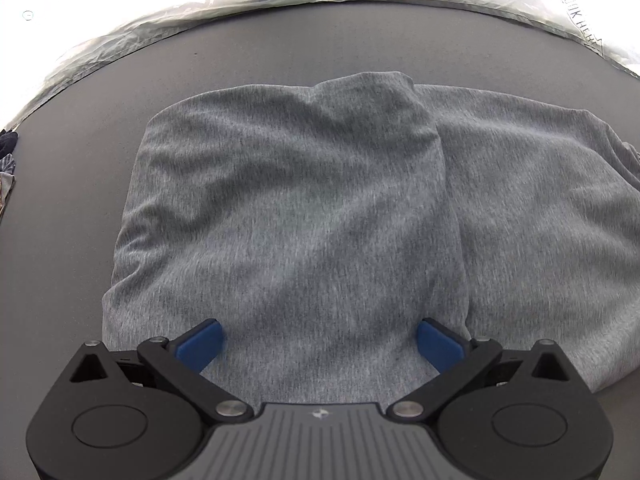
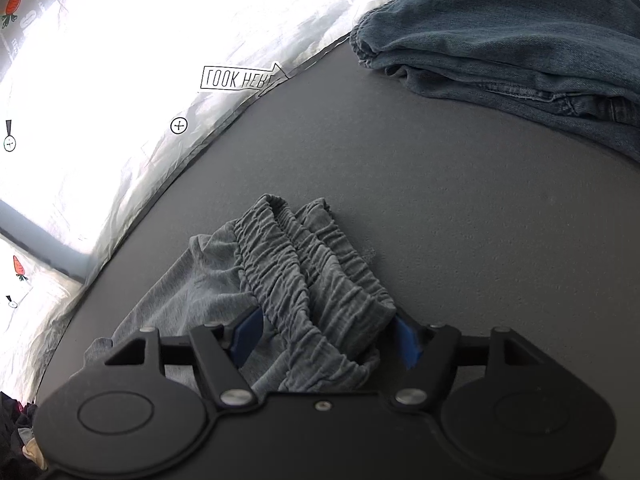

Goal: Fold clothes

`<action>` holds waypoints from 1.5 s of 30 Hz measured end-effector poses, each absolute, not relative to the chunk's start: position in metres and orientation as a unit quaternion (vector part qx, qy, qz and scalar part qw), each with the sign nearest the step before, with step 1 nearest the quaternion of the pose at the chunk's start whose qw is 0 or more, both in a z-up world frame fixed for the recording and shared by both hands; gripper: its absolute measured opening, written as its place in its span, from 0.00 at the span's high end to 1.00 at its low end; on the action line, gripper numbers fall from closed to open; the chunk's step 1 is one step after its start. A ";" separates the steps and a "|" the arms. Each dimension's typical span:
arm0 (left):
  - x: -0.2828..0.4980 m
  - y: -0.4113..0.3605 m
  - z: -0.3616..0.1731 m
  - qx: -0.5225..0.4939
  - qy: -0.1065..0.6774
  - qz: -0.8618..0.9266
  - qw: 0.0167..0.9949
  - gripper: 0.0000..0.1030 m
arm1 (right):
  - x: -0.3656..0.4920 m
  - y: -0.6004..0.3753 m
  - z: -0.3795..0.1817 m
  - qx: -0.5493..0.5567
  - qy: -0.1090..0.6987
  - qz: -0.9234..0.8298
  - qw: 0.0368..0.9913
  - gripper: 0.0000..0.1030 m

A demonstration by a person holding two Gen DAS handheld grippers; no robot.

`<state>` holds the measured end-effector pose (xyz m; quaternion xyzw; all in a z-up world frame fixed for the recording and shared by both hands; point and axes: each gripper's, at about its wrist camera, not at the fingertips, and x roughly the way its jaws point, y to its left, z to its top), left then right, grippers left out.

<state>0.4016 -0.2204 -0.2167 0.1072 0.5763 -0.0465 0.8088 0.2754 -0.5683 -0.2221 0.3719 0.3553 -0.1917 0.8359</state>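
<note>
Nearby: folded jeans (image 2: pixel 520 40) | clothes heap (image 1: pixel 7 168), perhaps | grey shorts (image 1: pixel 300 220)

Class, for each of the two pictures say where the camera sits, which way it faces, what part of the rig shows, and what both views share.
Left wrist: on the left gripper, facing forward over the grey garment; open blue fingers show.
Right wrist: on the right gripper, facing the elastic waistband between its fingers, folded jeans beyond.
Shared: the grey garment, dark table, printed sheet.
</note>
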 end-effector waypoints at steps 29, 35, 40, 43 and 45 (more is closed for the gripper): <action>0.415 -0.202 -0.225 0.059 0.590 -0.060 0.803 0.00 | 0.266 -0.570 -0.219 0.412 0.313 -0.190 0.834 0.84; 0.413 -0.200 -0.226 0.055 0.584 -0.060 0.808 0.00 | 0.267 -0.550 -0.188 0.409 0.278 -0.151 0.856 0.86; 0.409 -0.192 -0.222 0.053 0.586 -0.078 0.805 0.00 | 0.279 -0.520 -0.160 0.384 0.261 -0.116 0.878 0.86; 0.400 -0.177 -0.207 0.038 0.573 -0.098 0.813 0.00 | 0.287 -0.492 -0.145 0.368 0.254 -0.094 0.890 0.86; 0.397 -0.162 -0.200 0.032 0.568 -0.098 0.816 0.00 | 0.291 -0.473 -0.136 0.356 0.250 -0.082 0.897 0.86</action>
